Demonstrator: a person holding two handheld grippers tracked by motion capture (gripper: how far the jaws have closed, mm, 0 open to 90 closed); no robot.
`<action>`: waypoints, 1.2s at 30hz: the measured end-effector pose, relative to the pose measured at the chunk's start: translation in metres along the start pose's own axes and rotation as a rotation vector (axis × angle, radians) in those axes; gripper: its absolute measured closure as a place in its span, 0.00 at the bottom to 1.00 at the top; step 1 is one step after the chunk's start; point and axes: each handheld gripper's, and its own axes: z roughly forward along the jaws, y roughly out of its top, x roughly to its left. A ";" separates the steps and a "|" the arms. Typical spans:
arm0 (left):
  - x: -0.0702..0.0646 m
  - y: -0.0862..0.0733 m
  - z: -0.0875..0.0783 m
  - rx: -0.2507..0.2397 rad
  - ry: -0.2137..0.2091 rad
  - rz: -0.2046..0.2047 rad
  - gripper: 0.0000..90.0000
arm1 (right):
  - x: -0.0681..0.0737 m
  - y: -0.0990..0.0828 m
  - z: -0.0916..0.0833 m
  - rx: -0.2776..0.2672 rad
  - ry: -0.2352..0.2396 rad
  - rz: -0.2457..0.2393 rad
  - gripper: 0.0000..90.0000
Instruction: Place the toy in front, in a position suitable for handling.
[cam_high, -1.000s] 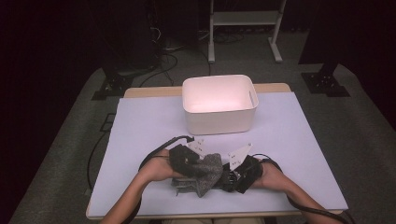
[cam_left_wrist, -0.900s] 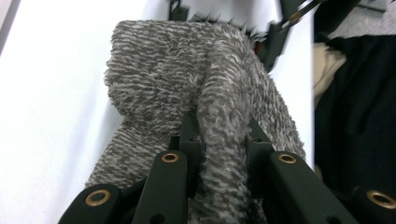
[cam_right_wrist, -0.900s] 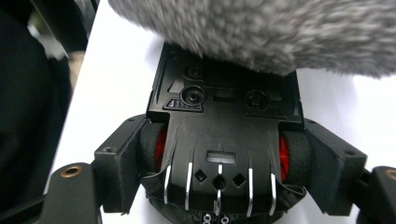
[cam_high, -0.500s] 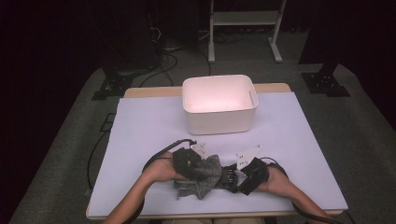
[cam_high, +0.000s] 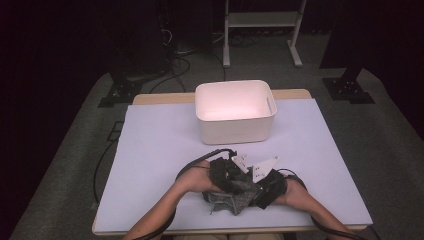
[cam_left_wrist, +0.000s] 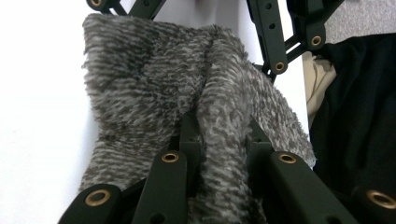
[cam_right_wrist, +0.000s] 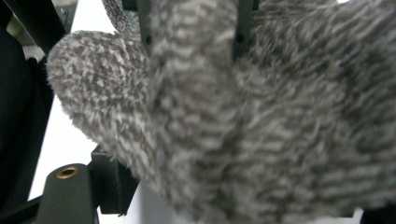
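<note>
Sliding toward three o'clock, the left gripper (cam_high: 231, 176) is clamping the grey fuzzy cloth (cam_high: 235, 196), bunched at the table's (cam_high: 160, 150) six o'clock edge, while the right gripper (cam_high: 260, 187) is pinching it too, risking a pull-out.

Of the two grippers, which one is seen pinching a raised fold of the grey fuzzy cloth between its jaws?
The left gripper: a ridge of grey fuzzy cloth runs up between its closed jaws.

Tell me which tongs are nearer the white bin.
Left. The left tongs sit just in front of the white bin, gripping the grey fuzzy cloth; the right tongs hold it slightly farther back, toward the table's near edge.
</note>
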 end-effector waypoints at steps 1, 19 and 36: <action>0.001 -0.001 -0.001 0.002 0.003 0.004 0.84 | 0.000 -0.001 0.000 -0.004 -0.003 -0.005 0.24; 0.001 -0.085 -0.039 -0.037 0.109 -0.094 0.83 | -0.002 -0.002 -0.001 -0.012 0.011 -0.001 0.25; 0.003 -0.066 -0.027 -0.121 0.057 -0.010 0.83 | -0.002 -0.001 -0.001 -0.009 0.013 -0.005 0.25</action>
